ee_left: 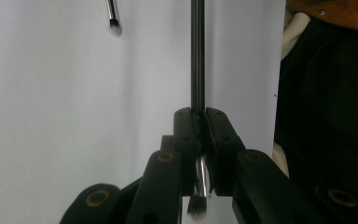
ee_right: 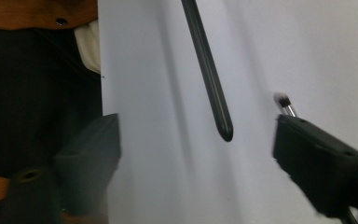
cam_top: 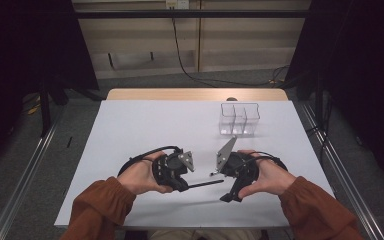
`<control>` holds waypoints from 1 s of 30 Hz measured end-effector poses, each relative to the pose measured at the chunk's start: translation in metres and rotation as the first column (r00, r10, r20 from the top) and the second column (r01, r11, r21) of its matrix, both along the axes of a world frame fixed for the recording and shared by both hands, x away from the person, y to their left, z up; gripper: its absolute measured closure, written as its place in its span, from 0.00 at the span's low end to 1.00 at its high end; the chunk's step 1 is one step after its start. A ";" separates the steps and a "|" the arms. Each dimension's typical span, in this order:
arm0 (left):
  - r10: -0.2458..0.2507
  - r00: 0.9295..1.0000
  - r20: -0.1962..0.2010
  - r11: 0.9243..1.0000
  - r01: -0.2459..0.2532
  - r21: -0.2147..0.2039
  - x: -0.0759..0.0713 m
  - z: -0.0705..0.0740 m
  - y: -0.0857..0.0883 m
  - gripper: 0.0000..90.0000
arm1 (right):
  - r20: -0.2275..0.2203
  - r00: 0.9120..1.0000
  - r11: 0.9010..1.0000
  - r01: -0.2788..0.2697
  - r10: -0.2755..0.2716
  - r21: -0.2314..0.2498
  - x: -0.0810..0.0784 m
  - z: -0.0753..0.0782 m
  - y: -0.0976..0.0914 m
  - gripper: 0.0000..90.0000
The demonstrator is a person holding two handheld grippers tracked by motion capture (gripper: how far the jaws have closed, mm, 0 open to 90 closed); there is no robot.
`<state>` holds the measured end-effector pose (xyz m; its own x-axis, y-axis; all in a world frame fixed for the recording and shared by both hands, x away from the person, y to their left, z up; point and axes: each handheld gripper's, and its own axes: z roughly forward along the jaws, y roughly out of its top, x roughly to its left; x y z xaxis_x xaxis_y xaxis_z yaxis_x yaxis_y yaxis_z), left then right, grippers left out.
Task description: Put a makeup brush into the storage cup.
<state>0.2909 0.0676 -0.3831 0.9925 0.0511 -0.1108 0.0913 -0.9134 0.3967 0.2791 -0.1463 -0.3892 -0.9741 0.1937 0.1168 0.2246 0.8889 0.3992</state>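
One brush (ee_left: 197,70) sits clamped in your left gripper (cam_top: 180,176), handle pointing right toward your open right gripper (cam_top: 225,186).

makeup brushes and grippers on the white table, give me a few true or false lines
1. The left gripper is clamped on a black-handled brush. True.
2. The right gripper is shut on that handle. False: its jaws stand apart, with the handle's end between them untouched.
3. The clear divided organizer stands at the table's far right. True.
4. The organizer holds three brushes. False: its compartments look empty.
5. A second brush lies on the table. True.
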 end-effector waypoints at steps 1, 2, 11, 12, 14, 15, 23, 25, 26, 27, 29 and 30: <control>-0.002 1.000 -0.001 1.000 0.002 0.002 0.000 0.000 0.000 0.93 | 0.000 1.000 1.000 -0.005 0.005 0.006 0.002 0.001 0.000 0.23; -0.002 1.000 0.001 1.000 0.002 0.001 -0.001 -0.001 -0.001 0.93 | -0.002 1.000 1.000 -0.009 0.009 0.004 0.003 0.001 0.001 0.27; -0.005 1.000 -0.013 1.000 0.005 0.006 -0.002 -0.004 -0.005 0.93 | -0.013 0.999 0.999 -0.043 0.043 -0.006 0.009 -0.003 0.010 0.52; -0.007 1.000 -0.013 1.000 0.007 0.008 -0.002 -0.004 -0.005 0.93 | -0.006 0.999 0.999 -0.043 0.043 -0.005 0.010 -0.004 0.010 0.53; -0.009 1.000 -0.009 1.000 0.009 0.004 -0.002 -0.004 -0.005 0.93 | -0.011 0.999 0.999 -0.046 0.046 -0.004 0.010 -0.004 0.011 0.53; -0.011 1.000 -0.008 1.000 0.011 0.005 -0.001 -0.004 -0.005 0.93 | -0.012 0.999 0.999 -0.048 0.048 -0.006 0.010 -0.005 0.012 0.55; -0.013 1.000 -0.006 1.000 0.013 -0.006 -0.002 -0.005 -0.006 0.93 | -0.033 0.997 0.998 -0.069 0.069 -0.010 0.011 -0.008 0.017 0.71; -0.011 1.000 -0.007 1.000 0.011 -0.015 -0.001 -0.005 -0.005 0.93 | -0.034 0.997 0.997 -0.071 0.070 -0.013 0.012 -0.009 0.019 0.73; -0.010 1.000 -0.004 1.000 0.010 -0.016 -0.001 -0.005 -0.005 0.93 | -0.035 0.997 0.997 -0.072 0.071 -0.014 0.011 -0.010 0.020 0.75; -0.004 1.000 -0.003 1.000 0.004 -0.021 -0.001 -0.005 -0.004 0.93 | -0.035 0.997 0.998 -0.066 0.066 -0.019 0.011 -0.010 0.021 0.76; -0.008 1.000 0.005 1.000 0.008 -0.012 -0.001 -0.005 -0.002 0.93 | -0.030 0.997 0.997 -0.077 0.076 -0.010 0.011 -0.010 0.022 0.79; -0.006 1.000 0.003 1.000 0.006 -0.017 -0.001 -0.006 -0.002 0.93 | -0.029 0.997 0.997 -0.077 0.077 -0.011 0.011 -0.010 0.023 0.80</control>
